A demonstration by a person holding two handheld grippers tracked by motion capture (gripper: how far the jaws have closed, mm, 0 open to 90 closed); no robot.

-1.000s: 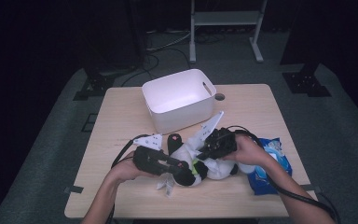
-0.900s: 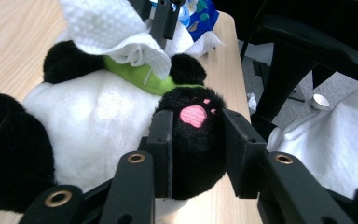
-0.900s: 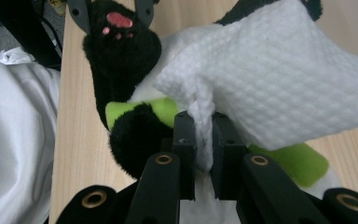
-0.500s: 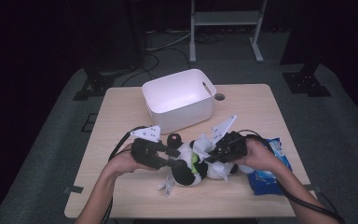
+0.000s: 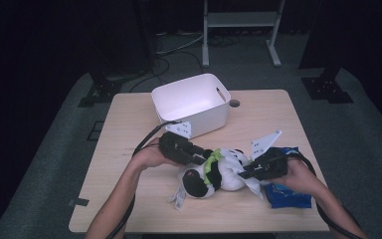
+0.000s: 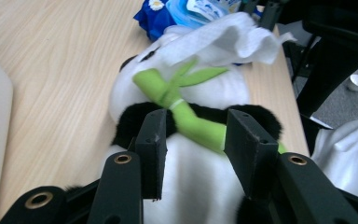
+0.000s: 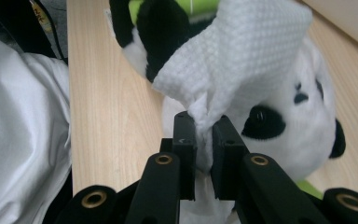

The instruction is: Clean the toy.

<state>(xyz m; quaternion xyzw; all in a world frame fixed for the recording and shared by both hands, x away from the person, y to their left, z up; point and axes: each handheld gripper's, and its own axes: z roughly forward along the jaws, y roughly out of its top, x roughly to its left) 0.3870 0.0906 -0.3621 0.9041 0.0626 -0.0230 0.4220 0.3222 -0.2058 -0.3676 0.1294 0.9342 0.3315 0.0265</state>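
Two grippers at one panda plush (image 5: 214, 174), lying mid-worktop (image 5: 129, 119). Right gripper (image 7: 204, 122) fingers pinch a white wipe (image 7: 242, 56) draped over its head; left gripper (image 6: 193, 135) fingers, just parted, straddle its green scarf (image 6: 186, 112). Wiping looks underway; white bin (image 5: 191, 102) empty.

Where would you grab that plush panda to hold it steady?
Across its middle, by the black band under the green scarf, coming from its back end as the left tongs do. The panda lies on its side, and the body is narrow and soft there.
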